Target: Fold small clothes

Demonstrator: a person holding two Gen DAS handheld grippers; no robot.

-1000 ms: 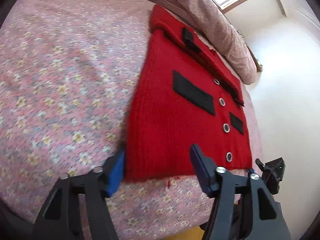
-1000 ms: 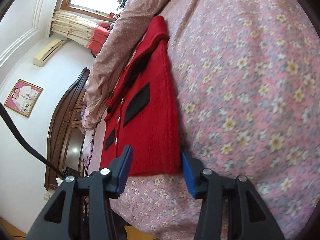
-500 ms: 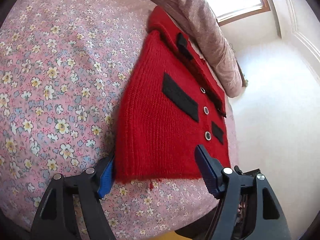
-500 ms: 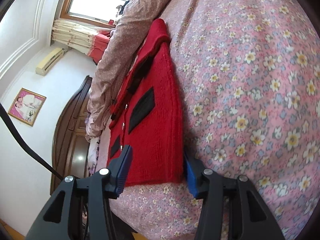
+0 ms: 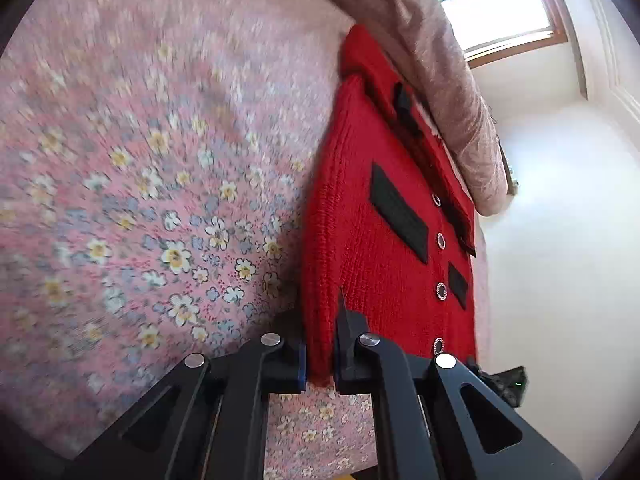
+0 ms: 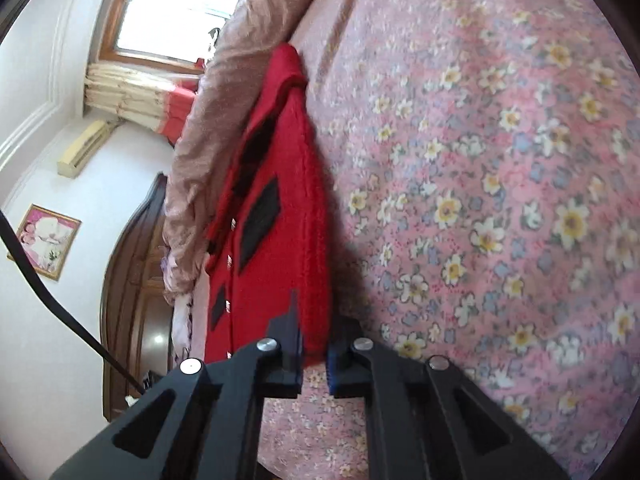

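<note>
A small red knit cardigan with black pocket flaps and silver buttons lies on the flowered pink bedspread. My left gripper is shut on its near hem corner at one side. The cardigan also shows in the right wrist view. My right gripper is shut on the other near hem corner. The pinched edges stand up from the bed. The collar end lies far from both grippers, against a rolled blanket.
A rolled pinkish-brown blanket lies along the far side of the cardigan; it also shows in the right wrist view. The bed's near edge is just below the grippers. A dark wooden wardrobe and a window stand beyond.
Both grippers went from open around the hem corners to shut on them. The pinched hem edges have risen off the bedspread.
</note>
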